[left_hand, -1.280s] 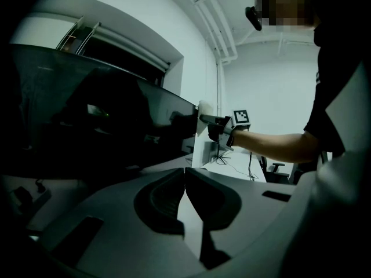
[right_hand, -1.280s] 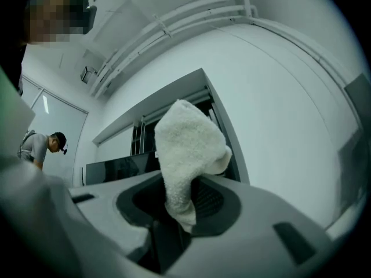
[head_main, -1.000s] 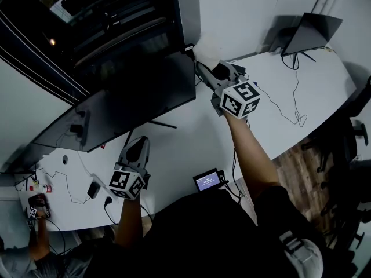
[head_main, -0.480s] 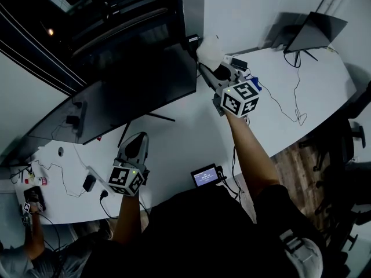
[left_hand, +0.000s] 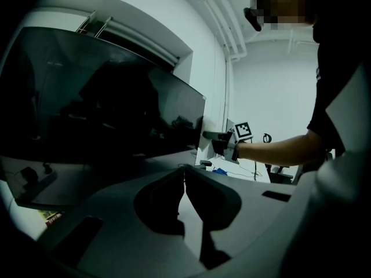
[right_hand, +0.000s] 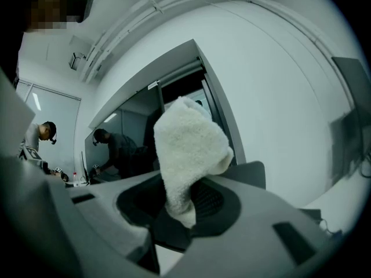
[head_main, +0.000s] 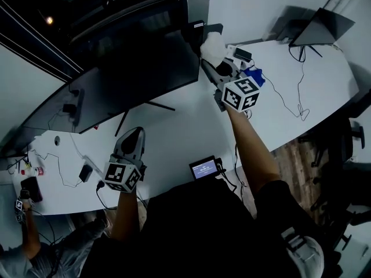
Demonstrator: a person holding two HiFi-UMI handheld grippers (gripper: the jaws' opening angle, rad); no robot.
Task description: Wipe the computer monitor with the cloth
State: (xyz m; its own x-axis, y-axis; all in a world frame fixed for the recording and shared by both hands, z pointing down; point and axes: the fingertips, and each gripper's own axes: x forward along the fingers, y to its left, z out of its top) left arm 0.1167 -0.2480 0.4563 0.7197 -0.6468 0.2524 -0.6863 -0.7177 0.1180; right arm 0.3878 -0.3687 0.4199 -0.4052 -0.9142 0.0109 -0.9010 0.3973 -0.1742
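I am in the approach step: the white fleecy cloth [head_main: 212, 46] is up at the top centre of the head view, just beside the right-hand edge of the dark computer monitor [head_main: 133, 80], which fills the upper left. I cannot tell whether the cloth touches the screen; I judge wiping has not begun. My right gripper [head_main: 210, 64] has its jaws clamped on the cloth's lower end, and the rest stands up in a soft bunch above them in the right gripper view. Next I should press that bunch flat on the glass and sweep leftward across it, lightly enough not to rock the monitor on its stand. My left gripper [head_main: 133, 136] hovers over the white desk [head_main: 191, 132] at lower left, jaws closed together on nothing
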